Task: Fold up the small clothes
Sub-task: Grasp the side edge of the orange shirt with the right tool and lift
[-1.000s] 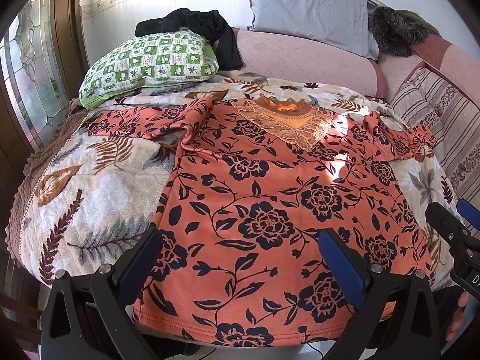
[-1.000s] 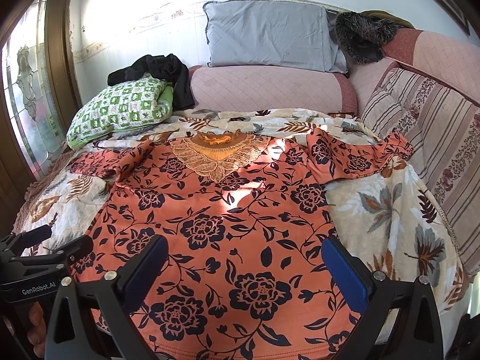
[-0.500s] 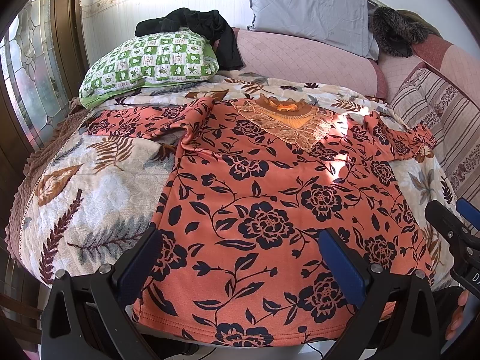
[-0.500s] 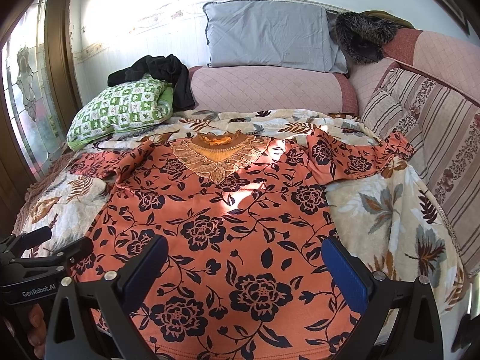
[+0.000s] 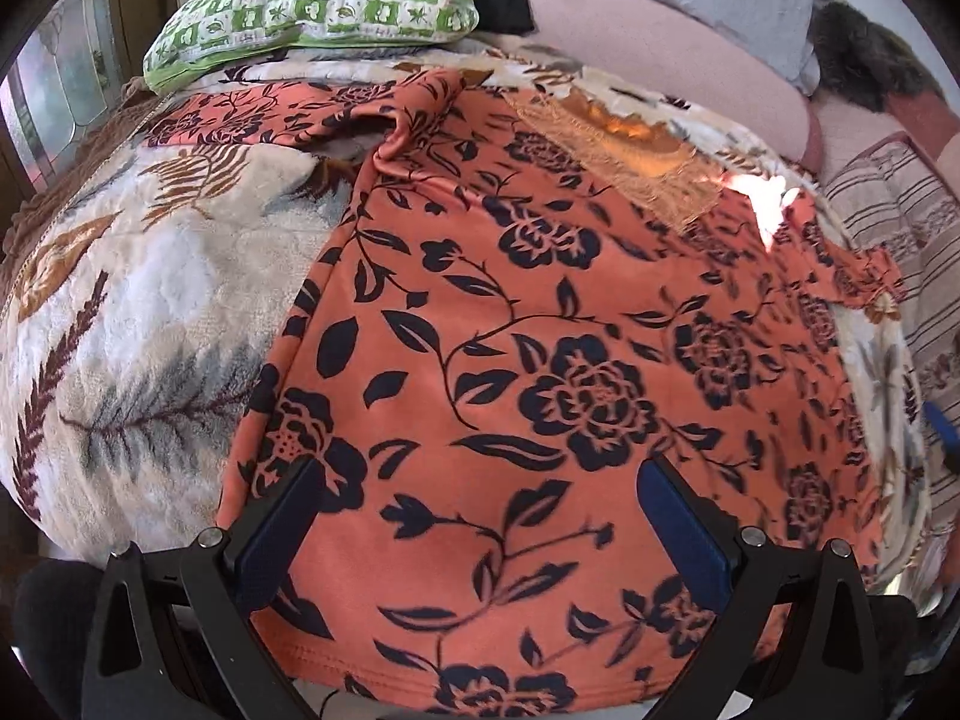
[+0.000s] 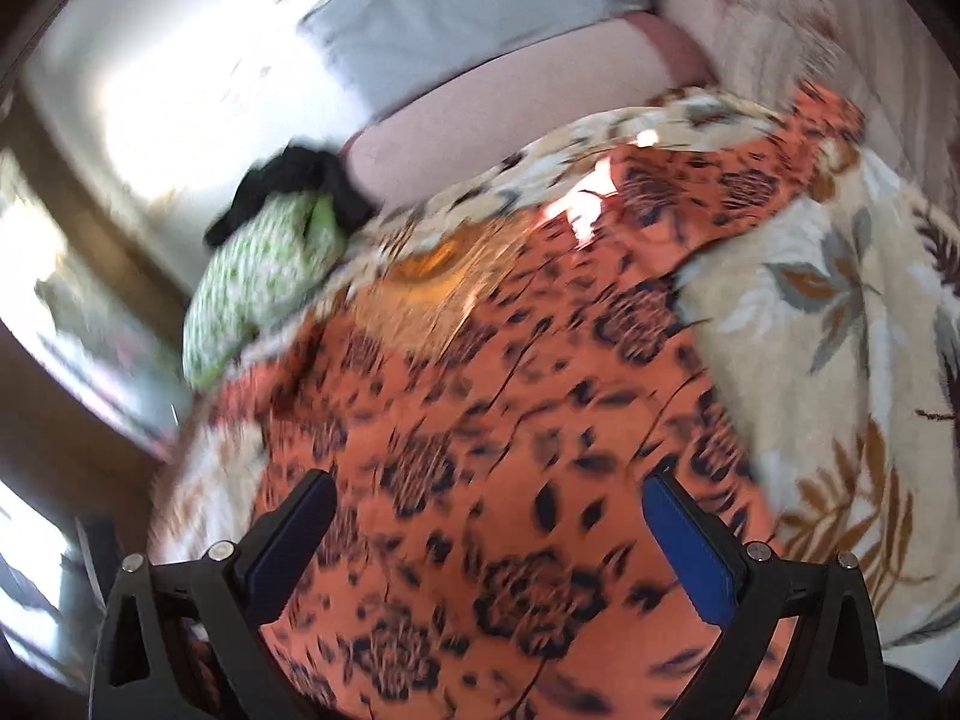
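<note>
The shirt [image 5: 540, 360] is lying flat on the blanket [image 5: 138, 312], stretching lengthwise straight ahead, hem nearest both grippers. Left gripper [image 5: 474, 516] and right gripper [image 6: 486, 528] are hovering wide open, gripping nothing.

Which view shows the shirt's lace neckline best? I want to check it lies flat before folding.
The left wrist view: the lace neckline of the orange floral shirt is sharp there, though sun glare washes out its right edge. The right wrist view shows it only as a motion-blurred tan patch.
</note>
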